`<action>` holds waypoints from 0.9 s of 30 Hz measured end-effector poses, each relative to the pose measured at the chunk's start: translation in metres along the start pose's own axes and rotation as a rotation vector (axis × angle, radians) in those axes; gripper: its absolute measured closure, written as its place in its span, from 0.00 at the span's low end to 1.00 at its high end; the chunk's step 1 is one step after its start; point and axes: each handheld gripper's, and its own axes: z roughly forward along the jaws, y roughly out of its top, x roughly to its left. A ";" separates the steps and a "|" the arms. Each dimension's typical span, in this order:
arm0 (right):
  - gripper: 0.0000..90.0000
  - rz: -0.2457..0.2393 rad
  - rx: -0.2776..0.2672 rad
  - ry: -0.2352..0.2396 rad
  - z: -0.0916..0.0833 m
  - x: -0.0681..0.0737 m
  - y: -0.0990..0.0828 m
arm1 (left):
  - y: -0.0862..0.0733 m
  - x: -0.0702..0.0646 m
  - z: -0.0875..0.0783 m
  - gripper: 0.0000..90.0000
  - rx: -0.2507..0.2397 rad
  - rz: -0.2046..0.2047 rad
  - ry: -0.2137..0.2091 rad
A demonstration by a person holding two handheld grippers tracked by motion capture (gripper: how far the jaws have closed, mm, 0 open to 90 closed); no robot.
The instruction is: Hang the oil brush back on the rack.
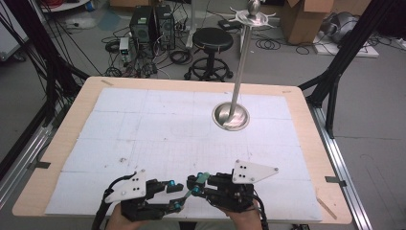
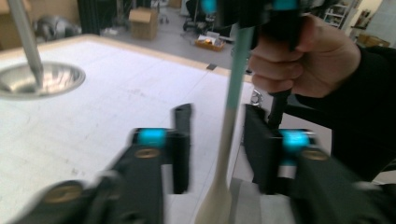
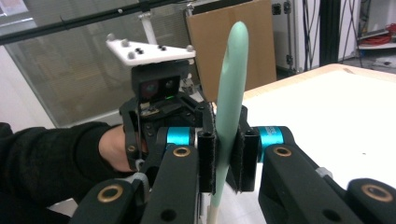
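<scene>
Mint-green and cream, the spatula [image 3: 229,84] stood clamped between the pads of your right gripper [image 3: 227,158], its green end rising above the jaws. Your left gripper [image 2: 215,149] had just let its jaws spread; the cream handle [image 2: 225,140] ran between them with a gap on either side. Both grippers met at the near edge of the white mat [image 1: 143,124], well apart from the steel stand [image 1: 231,116].

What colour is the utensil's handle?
Mint green handle, fading to cream; clearest in the right gripper view.
</scene>
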 end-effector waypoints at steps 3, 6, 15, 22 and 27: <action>0.92 -0.004 0.015 0.008 -0.001 -0.001 0.000 | 0.001 0.003 -0.004 0.52 -0.003 -0.006 -0.031; 0.92 -0.009 0.024 0.030 0.001 -0.001 0.001 | 0.001 0.004 -0.004 0.49 0.001 -0.021 -0.065; 0.92 -0.046 0.048 0.152 0.006 0.004 0.005 | -0.002 -0.004 0.009 0.55 0.058 -0.030 -0.208; 0.91 -0.046 0.047 0.210 0.007 0.004 0.006 | -0.003 -0.007 0.011 0.79 0.056 -0.001 -0.237; 0.92 -0.047 0.046 0.220 0.006 0.004 0.007 | -0.004 -0.009 0.009 0.92 0.044 0.032 -0.220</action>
